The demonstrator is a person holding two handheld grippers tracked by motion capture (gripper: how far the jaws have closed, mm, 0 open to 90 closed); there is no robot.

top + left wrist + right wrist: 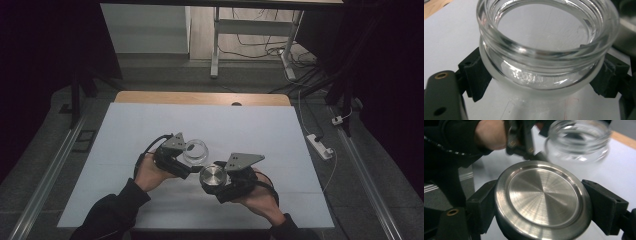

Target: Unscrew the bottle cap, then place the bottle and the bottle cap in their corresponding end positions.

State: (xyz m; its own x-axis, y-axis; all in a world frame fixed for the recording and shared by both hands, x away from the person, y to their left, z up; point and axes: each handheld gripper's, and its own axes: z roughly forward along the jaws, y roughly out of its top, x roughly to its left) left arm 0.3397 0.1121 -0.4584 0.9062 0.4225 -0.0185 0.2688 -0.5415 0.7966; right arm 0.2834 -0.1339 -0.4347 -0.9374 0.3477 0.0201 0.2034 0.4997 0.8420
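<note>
Jar and lid held apart above the white table (150, 125).
Left gripper (187, 159) pinches the open glass jar (546, 47) between its 2 jaws; right gripper (216, 181) clamps the round metal lid (542, 200) by its rim, just beside the jar.

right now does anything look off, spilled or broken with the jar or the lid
Nothing stands out. The glass jar is open, looks empty and unbroken, and sits between the left gripper fingers. The metal lid looks undented and is clamped squarely in the right gripper, apart from the jar. No spill shows on the white table.
</note>
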